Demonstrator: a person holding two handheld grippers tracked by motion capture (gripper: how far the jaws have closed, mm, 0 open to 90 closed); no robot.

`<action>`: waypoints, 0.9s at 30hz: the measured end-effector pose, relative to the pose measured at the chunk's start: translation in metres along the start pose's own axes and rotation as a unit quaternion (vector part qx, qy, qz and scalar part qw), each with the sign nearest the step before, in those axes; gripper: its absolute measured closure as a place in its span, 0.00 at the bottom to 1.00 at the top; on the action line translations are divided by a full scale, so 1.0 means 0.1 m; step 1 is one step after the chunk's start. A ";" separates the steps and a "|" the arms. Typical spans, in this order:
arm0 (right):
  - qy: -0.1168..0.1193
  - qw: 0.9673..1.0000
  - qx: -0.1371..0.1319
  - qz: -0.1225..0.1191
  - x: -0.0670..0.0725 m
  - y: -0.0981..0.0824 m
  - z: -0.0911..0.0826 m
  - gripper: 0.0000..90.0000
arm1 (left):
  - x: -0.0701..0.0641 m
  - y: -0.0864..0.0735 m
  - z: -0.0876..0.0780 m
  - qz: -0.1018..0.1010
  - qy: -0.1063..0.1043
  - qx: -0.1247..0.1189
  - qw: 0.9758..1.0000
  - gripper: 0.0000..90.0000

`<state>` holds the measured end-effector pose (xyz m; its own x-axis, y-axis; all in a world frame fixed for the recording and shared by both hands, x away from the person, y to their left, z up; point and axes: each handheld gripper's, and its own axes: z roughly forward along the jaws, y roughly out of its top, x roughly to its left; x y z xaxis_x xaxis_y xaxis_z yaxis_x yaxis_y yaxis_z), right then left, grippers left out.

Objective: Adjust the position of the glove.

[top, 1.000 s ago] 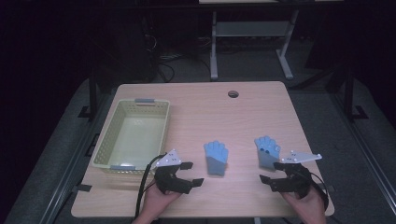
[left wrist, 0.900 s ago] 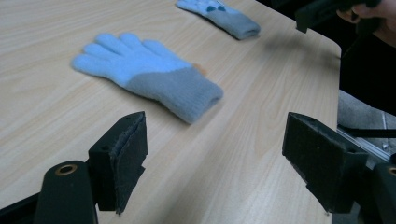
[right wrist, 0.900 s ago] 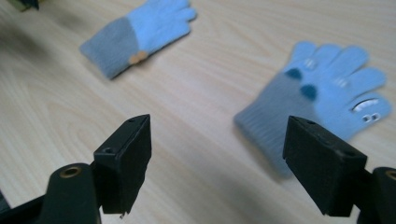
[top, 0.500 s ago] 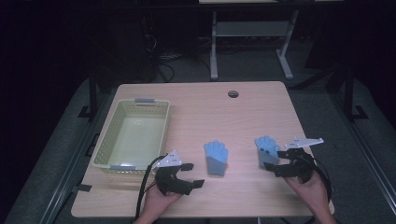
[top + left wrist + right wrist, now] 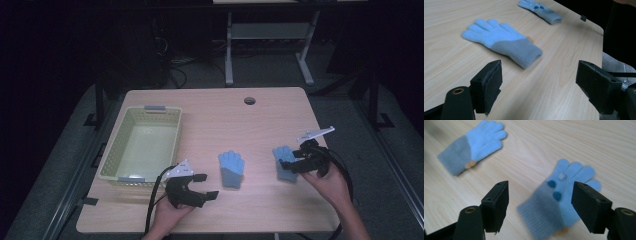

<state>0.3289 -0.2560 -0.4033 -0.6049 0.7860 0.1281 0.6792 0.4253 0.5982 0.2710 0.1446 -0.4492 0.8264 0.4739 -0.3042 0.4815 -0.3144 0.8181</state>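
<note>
Two gloves flat on the surface (image 5: 260, 120), basket (image 5: 142, 145) beyond the left hand-held gripper (image 5: 200, 186). Glove with dark dots (image 5: 564, 197) lies right under the right hand-held gripper (image 5: 291, 162), between its jaws but not pinched; jaws wide, just been closing a little. Plain glove (image 5: 504, 43) sits ahead of the left hand-held gripper, jaws wide open, nothing held. Step looks like the approach for pickup. Next move, I'd say: drop the right one onto the cuff and close, probably then carry it to the basket.
</note>
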 end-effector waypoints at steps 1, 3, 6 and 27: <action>0.000 1.000 0.000 0.000 0.00 0.00 0.00 0.34 | 0.00 0.00 0.00 0.000 0.000 0.000 1.000 0.23; -0.001 1.000 0.008 0.001 -0.03 0.04 0.04 0.38 | 0.00 0.00 -0.01 0.001 -0.002 -0.004 1.000 0.22; -0.011 1.000 0.029 -0.001 -0.05 0.06 0.16 0.45 | 0.01 0.01 -0.02 0.000 0.002 -0.007 1.000 0.22; -0.055 0.990 0.130 0.003 -0.15 0.01 0.49 0.67 | 0.00 0.00 -0.01 -0.006 0.005 -0.007 1.000 0.23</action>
<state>0.3593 -0.2452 -0.4433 -0.5604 0.8275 0.0350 0.7759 0.5097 0.3718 0.2708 0.1459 -0.4489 0.8177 0.4856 -0.3092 0.4873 -0.2977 0.8210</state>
